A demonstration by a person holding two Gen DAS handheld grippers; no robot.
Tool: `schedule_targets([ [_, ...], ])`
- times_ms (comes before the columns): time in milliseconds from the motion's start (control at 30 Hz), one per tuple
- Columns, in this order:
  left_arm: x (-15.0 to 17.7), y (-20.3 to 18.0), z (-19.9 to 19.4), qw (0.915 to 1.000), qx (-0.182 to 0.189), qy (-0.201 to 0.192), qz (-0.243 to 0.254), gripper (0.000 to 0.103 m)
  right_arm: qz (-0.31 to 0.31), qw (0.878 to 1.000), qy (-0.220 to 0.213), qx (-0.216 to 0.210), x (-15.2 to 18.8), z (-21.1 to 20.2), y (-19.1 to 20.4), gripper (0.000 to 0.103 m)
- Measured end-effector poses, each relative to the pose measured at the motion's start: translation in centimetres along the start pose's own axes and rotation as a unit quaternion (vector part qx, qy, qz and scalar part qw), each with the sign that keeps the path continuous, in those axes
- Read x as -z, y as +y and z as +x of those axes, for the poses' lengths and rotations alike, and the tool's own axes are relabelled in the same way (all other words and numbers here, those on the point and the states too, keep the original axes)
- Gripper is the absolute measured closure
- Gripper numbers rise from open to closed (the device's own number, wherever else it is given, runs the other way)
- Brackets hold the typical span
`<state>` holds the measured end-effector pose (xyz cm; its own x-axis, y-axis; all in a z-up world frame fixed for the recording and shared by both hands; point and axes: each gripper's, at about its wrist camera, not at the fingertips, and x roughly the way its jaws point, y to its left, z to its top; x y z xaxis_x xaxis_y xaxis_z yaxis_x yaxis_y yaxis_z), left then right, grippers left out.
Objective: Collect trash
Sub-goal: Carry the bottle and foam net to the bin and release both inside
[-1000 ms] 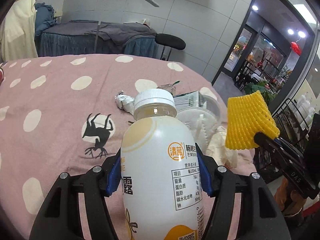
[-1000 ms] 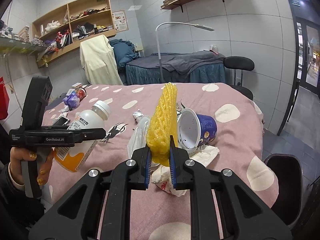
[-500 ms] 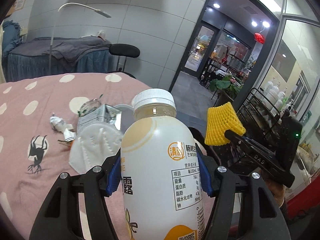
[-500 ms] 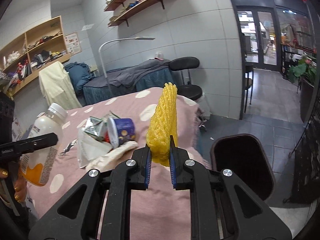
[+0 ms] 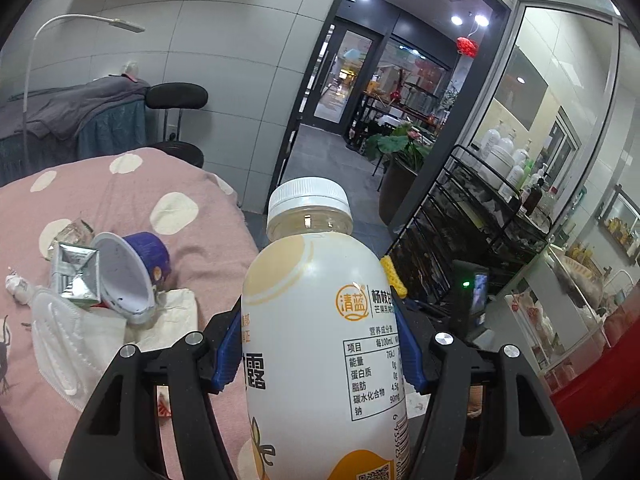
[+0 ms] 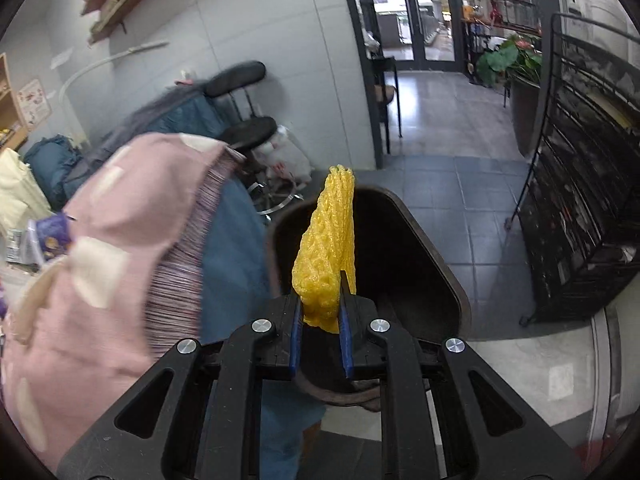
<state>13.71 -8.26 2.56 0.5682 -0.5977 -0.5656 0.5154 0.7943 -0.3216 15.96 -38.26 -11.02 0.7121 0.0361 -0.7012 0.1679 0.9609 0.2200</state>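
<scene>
My left gripper (image 5: 318,354) is shut on a white drink bottle (image 5: 320,320) with a white cap and an orange-printed label, held upright in front of the lens. My right gripper (image 6: 320,320) is shut on a yellow foam fruit net (image 6: 330,244), which hangs just over the open mouth of a black trash bin (image 6: 424,240) on the floor. A sliver of that yellow net (image 5: 392,276) shows behind the bottle in the left wrist view. On the pink dotted bedcover (image 5: 120,184) lie a purple paper cup (image 5: 136,264), a crushed silver carton (image 5: 74,276) and a white face mask (image 5: 68,340).
A black wire rack (image 6: 580,184) stands right of the bin, holding bottles (image 5: 508,160). A black stool (image 6: 248,132) and a white plastic bag (image 6: 286,156) sit behind the bed corner. Grey tiled floor runs to glass doors (image 6: 408,12). A potted plant (image 5: 400,152) stands by the doorway.
Both grippers have swung right, away from the bed, keeping hold of the bottle and the net. The right one has dropped and tipped down, bringing the net over the black bin.
</scene>
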Motion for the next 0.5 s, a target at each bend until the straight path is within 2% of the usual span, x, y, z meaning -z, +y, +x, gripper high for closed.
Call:
schedule_targets([
  [233, -0.3, -2.0, 2.2, 0.9996, 0.012, 0.011, 0.022, 0.041, 0.028, 0.997, 0.055, 0.042, 0.8, 7.4, -3.3, 0.087],
  [500, -0.1, -3.4, 4.9, 0.9987, 0.023, 0.031, 0.033, 0.041, 0.03, 0.992, 0.082, 0.096, 1.6, 12.7, -5.3, 0.085],
])
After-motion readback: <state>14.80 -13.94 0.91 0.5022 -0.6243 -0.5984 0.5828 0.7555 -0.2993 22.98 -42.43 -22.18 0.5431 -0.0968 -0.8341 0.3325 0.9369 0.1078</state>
